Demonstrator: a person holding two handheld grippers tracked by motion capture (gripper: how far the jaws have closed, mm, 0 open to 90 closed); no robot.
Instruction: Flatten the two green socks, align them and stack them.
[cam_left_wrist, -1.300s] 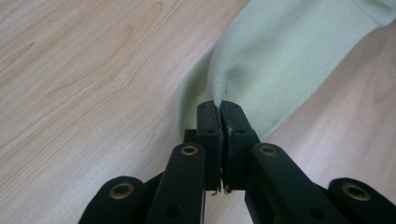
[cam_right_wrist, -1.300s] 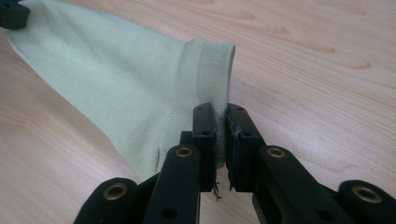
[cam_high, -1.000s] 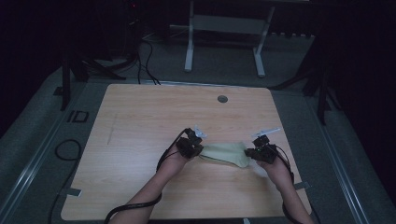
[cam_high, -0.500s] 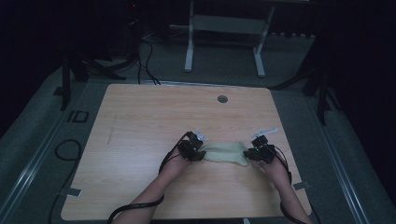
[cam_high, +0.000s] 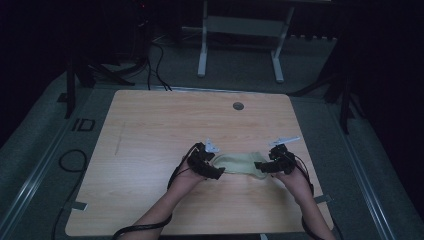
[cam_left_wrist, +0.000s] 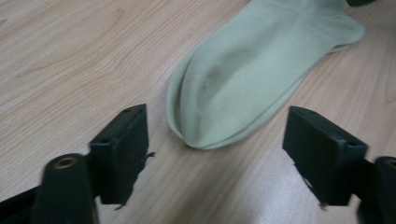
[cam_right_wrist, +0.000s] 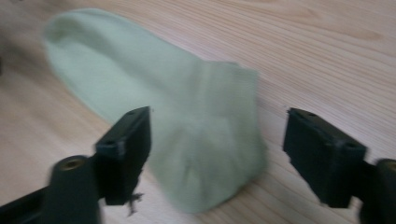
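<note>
Pale green sock (cam_high: 240, 163) lies flat on the wood surface (cam_high: 150, 130), lower centre of the high view, between my two grippers. Left gripper (cam_left_wrist: 215, 154): jaws wide, just been opening, toe end lying loose between them. Right gripper (cam_right_wrist: 217, 158): jaws wide too, just been opening, cuff end between them, unpinched. Risk: pulling back low, a pad could snag the fabric and drag the sock crooked.

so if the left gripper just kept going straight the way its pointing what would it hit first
Most likely the toe end of the pale green sock, lying flat on the table just ahead of the left gripper. Its jaws, which have just been opening, stand wide with nothing between them.
</note>
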